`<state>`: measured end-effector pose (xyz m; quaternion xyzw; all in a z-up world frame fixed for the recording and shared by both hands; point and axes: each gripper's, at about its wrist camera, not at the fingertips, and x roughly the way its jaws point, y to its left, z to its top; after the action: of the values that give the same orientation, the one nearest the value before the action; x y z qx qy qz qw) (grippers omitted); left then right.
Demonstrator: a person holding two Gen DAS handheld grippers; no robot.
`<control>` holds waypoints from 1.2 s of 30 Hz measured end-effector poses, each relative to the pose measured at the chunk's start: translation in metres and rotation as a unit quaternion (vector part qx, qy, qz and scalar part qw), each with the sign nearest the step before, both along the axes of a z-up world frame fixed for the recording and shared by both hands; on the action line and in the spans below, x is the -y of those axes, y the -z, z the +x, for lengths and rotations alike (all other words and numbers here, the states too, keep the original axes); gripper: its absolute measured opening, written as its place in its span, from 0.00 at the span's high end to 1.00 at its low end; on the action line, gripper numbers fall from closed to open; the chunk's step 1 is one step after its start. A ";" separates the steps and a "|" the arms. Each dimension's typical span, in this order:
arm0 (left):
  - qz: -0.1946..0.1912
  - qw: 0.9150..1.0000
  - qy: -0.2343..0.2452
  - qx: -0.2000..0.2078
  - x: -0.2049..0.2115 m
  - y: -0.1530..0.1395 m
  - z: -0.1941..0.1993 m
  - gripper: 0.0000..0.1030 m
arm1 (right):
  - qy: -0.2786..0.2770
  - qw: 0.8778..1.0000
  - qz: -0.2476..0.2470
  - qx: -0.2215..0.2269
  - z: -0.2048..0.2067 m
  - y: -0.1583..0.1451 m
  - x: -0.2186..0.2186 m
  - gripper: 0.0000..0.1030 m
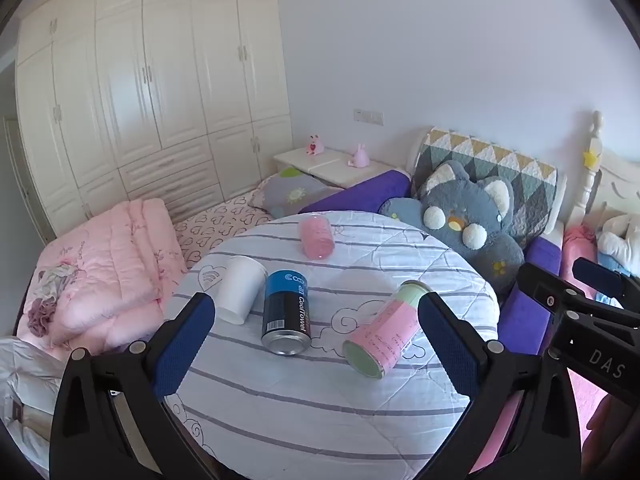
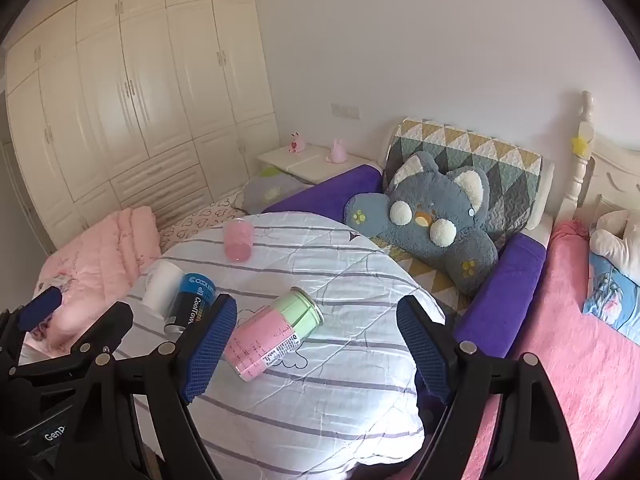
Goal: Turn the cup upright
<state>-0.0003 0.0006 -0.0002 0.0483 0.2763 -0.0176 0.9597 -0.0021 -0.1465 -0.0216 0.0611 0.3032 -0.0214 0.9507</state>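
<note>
Several containers lie on their sides on a round table covered with a white striped cloth (image 1: pixel 320 408). A white cup (image 1: pixel 240 290) lies at the left, touching a blue-and-black can (image 1: pixel 286 314). A pink-and-green can (image 1: pixel 386 330) lies to the right, and a translucent pink cup (image 1: pixel 317 237) lies at the far side. My left gripper (image 1: pixel 316 344) is open above the near part of the table, the two cans between its fingers in view. My right gripper (image 2: pixel 316 350) is open, with the pink-and-green can (image 2: pixel 272 334) between its fingers. The pink cup (image 2: pixel 238 244) and white cup (image 2: pixel 162 286) lie farther left.
A grey plush cushion (image 1: pixel 472 224) leans on a quilted headboard behind the table. A folded pink quilt (image 1: pixel 104 268) lies left on the bed, purple bolsters (image 2: pixel 504 280) right. A white nightstand (image 1: pixel 332 164) and wardrobe (image 1: pixel 140 88) stand at the back.
</note>
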 end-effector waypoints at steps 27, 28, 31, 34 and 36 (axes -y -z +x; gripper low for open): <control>-0.012 1.000 0.006 -0.029 0.000 0.012 0.009 0.00 | 0.005 1.000 -0.016 -0.005 0.001 0.005 -0.002 0.19; -0.012 0.999 0.006 -0.031 0.000 0.013 0.010 0.00 | 0.004 1.000 -0.015 -0.007 0.004 0.006 -0.002 0.19; -0.012 0.999 0.005 -0.035 0.000 0.015 0.015 0.00 | 0.005 1.000 -0.016 -0.013 0.008 0.008 -0.002 0.19; -0.014 0.999 0.005 -0.034 0.000 0.016 0.016 0.00 | 0.004 1.000 -0.015 -0.015 0.010 0.008 -0.001 0.19; -0.015 0.999 0.005 -0.034 -0.001 0.016 0.017 0.00 | 0.003 1.000 -0.015 -0.014 0.010 0.008 -0.001 0.19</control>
<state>0.0166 0.0015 -0.0158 0.0347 0.3080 -0.0278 0.9504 0.0078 -0.1452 -0.0297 0.0476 0.3163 -0.0299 0.9470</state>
